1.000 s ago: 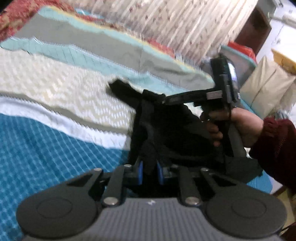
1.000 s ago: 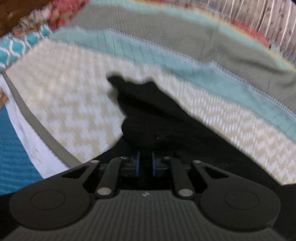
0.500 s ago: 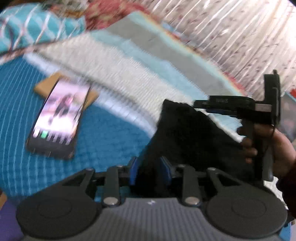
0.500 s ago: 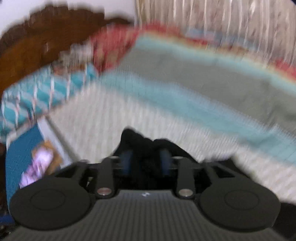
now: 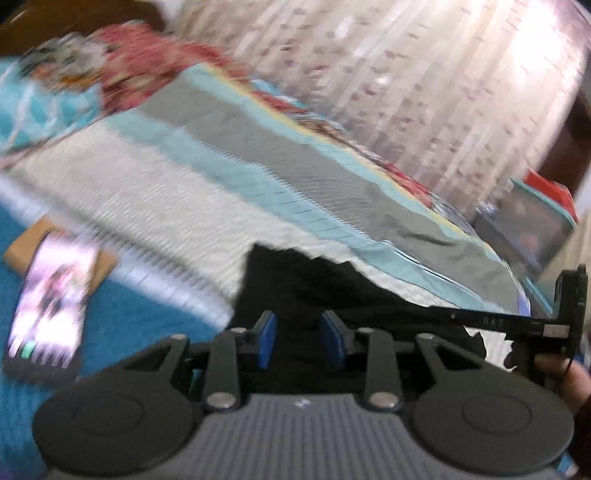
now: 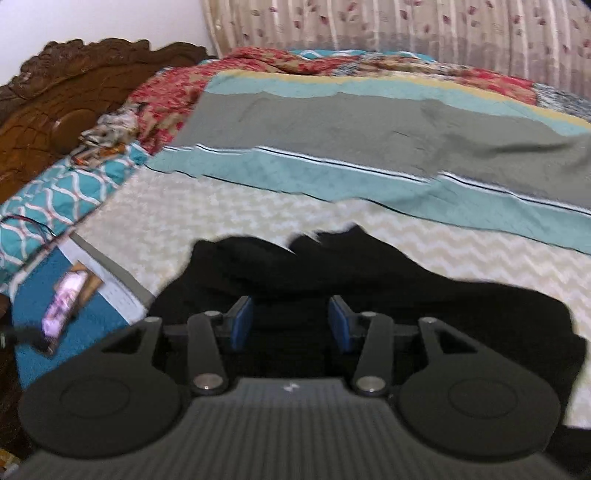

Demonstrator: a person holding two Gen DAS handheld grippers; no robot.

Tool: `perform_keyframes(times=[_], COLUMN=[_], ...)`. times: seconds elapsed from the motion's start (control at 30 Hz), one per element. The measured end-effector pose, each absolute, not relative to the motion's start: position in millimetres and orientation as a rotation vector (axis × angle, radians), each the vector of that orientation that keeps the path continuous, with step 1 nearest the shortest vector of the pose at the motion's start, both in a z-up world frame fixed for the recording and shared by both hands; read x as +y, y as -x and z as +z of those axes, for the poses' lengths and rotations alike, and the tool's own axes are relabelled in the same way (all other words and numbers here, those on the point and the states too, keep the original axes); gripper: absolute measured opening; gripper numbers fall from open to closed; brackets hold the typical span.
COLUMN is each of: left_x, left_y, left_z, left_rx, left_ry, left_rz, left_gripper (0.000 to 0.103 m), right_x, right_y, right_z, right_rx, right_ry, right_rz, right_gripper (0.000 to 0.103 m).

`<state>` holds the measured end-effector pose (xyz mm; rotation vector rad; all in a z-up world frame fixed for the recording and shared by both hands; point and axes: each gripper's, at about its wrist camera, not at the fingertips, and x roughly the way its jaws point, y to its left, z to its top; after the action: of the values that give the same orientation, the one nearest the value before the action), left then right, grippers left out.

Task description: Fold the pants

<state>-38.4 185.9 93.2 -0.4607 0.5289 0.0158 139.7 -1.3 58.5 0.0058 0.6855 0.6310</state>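
Note:
The black pants (image 5: pixel 314 280) lie bunched on the cream zigzag band of the bed cover (image 5: pixel 155 199). My left gripper (image 5: pixel 299 336) hovers low over their near edge. Its jaws are opening; the blue pads stand apart, with dark cloth showing in the gap and no pinch on it. In the right wrist view the pants (image 6: pixel 369 277) spread wide to the right. My right gripper (image 6: pixel 291 325) is open above them, pads well apart and clear of the cloth. A hand (image 5: pixel 569 380) holding the right tool shows at the left view's right edge.
A lit phone (image 5: pixel 48 306) rests on a brown card on the blue part of the cover, left of the pants, also seen as the phone (image 6: pixel 64 299). A carved wooden headboard (image 6: pixel 74 92), patterned pillows and a pale curtain (image 6: pixel 406 29) border the bed.
Both grippers were shut on the black pants and now stand open, with the cloth dropped onto the bed. Both views have lifted and swung toward the headboard.

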Motion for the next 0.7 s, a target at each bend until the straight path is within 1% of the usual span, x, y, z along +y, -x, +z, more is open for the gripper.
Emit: perform_keyframes(times=[0.07,0.17,0.27,0.37,0.47,0.5,0.53,0.57,0.6,0.63,0.67,0.7], left_x=[176.1,165.9,152.8,148.2,150.7,149.1,145.6,141.3,136.7,133.7,131.8,131.2], left_y=[10.8,-29.0,-62.0,-85.2,-87.6,-84.5,-80.6,-77.3,-75.4,-75.2,-74.4,-74.4], left_z=[97.3,93.3,73.1,40.3,13.2,8.4,6.3,4.8,3.9,4.2,4.6,4.8], left_rx=[0.516,0.522,0.578,0.680,0.742,0.723,0.701,0.688,0.681,0.677,0.674,0.673], left_ry=[0.375,0.315,0.287,0.280,0.318,0.303,0.277,0.250,0.221,0.202,0.191,0.190], left_rz=[-0.005,-0.035,-0.021,0.030,0.047,0.047,0.048,0.051,0.057,0.059,0.059,0.058], left_gripper=[0.029,0.033,0.033,0.031,0.031,0.031,0.031,0.031,0.031,0.032,0.033,0.033], right_x=[-7.7,-10.4,1.8,30.5,62.2,68.8,77.2,88.4,96.3,103.2,106.7,101.2], right_y=[-145.0,-169.3,-205.7,-243.7,-272.0,-272.8,-275.1,-274.6,-272.4,-271.8,-274.3,-280.1], right_z=[59.2,70.0,77.1,72.4,56.6,50.4,43.5,34.7,28.2,19.7,10.8,8.7], right_rx=[0.682,0.677,0.682,0.728,0.831,0.856,0.879,0.897,0.906,0.910,0.916,0.915], right_ry=[0.033,0.047,0.056,0.051,-0.042,-0.066,-0.075,-0.056,-0.022,0.018,0.057,0.033], right_rz=[0.601,0.578,0.595,0.607,0.680,0.708,0.739,0.761,0.767,0.752,0.694,0.640], right_gripper=[0.044,0.044,0.044,0.045,0.053,0.059,0.063,0.062,0.057,0.025,0.025,0.024])
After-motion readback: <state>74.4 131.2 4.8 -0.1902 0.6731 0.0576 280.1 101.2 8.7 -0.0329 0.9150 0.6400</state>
